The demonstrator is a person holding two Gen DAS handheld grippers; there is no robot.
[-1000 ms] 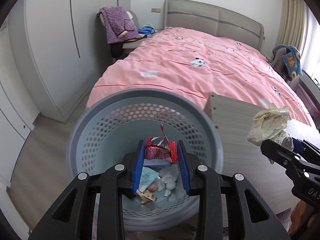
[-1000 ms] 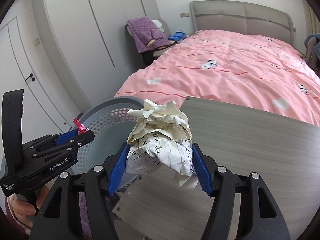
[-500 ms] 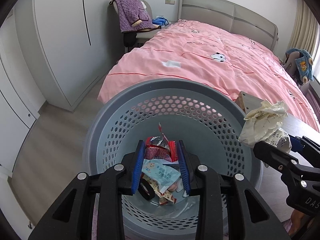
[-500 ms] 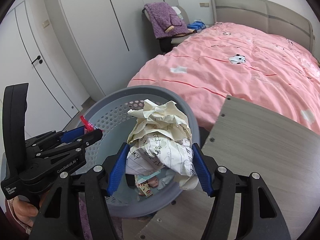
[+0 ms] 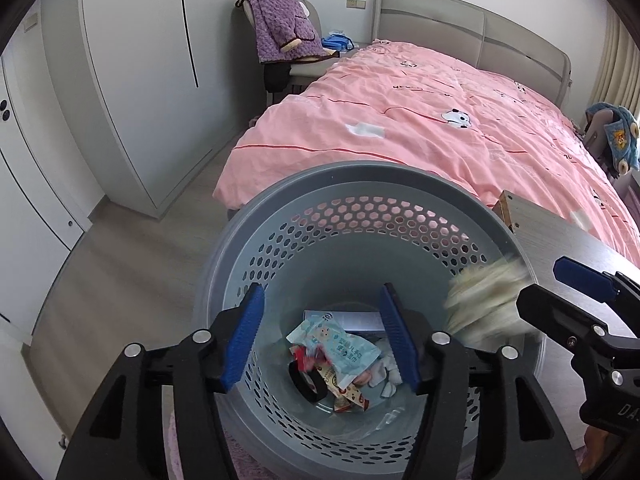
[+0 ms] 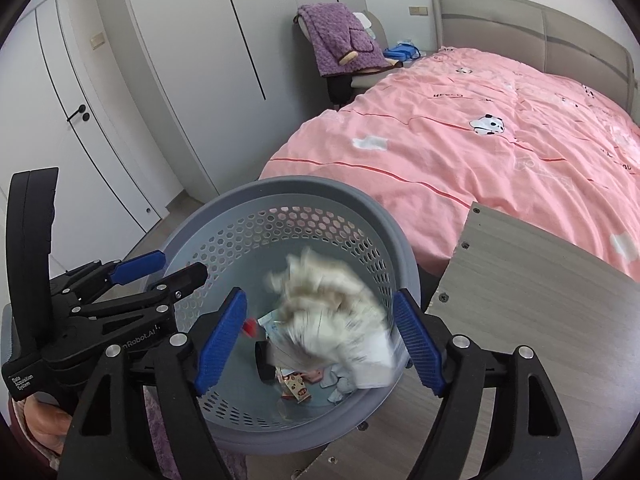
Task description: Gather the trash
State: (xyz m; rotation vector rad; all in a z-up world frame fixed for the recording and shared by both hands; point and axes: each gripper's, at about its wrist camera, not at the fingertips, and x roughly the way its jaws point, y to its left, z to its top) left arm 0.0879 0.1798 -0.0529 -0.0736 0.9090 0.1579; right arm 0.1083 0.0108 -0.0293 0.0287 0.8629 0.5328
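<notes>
A grey perforated trash basket (image 5: 352, 176) (image 6: 404, 240) stands on the floor, holding several wrappers and scraps (image 5: 340, 354). My left gripper (image 5: 320, 332) is open and empty over the basket; a red wrapper (image 5: 308, 358) lies among the trash below it. My right gripper (image 6: 318, 338) is open over the basket. A crumpled paper ball (image 6: 328, 320), motion-blurred, is falling free between its open fingers into the basket. It also shows in the left wrist view (image 5: 484, 304) by the basket's right wall.
A grey wood-grain table (image 6: 540, 300) stands right of the basket. A bed with a pink cover (image 5: 440, 120) lies behind. A chair with a purple blanket (image 5: 280, 36) and white wardrobes (image 5: 140, 80) stand at the left.
Both grippers have opened over the basket. The red wrapper has dropped from the left gripper into the basket. The paper ball has left the right gripper and is falling.
</notes>
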